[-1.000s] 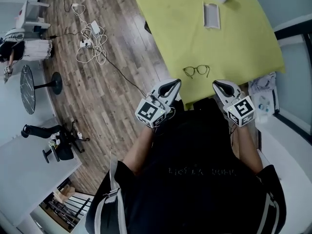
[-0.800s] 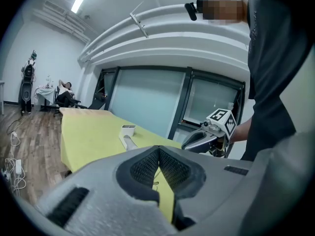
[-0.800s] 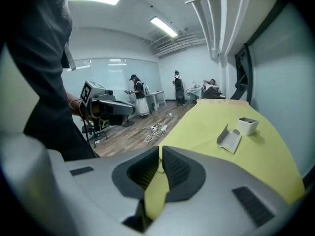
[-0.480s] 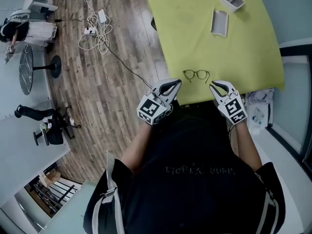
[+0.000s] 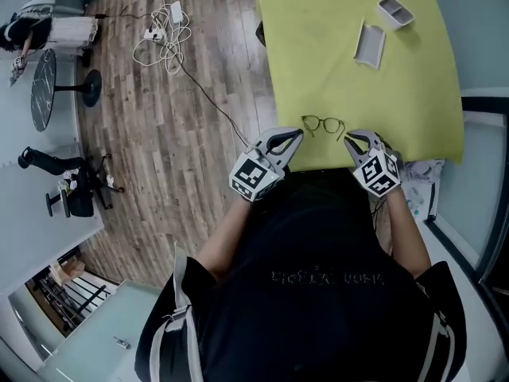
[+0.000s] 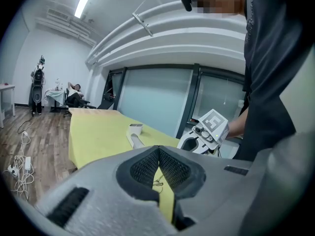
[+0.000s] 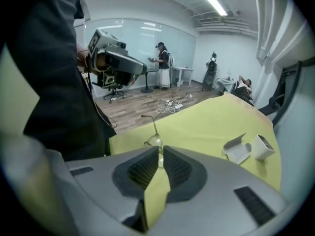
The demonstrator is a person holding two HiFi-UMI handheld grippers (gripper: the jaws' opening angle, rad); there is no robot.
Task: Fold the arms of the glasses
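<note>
The glasses (image 5: 323,125) lie on the yellow-green desk (image 5: 334,46) close to its near edge, roughly midway between the two tongs and touched by neither. In the right gripper view one arm of the glasses stands out from the frame, unfolded. The left tongs (image 5: 293,136) hover just off the near edge, pads pressed together at the tips and holding nothing. The right tongs (image 5: 355,139) hover beside the glasses, pads all but together with a thin slit between them, also empty. Toward the far right corner sit a white tray (image 5: 370,44) and a small white box (image 5: 395,10).
</note>
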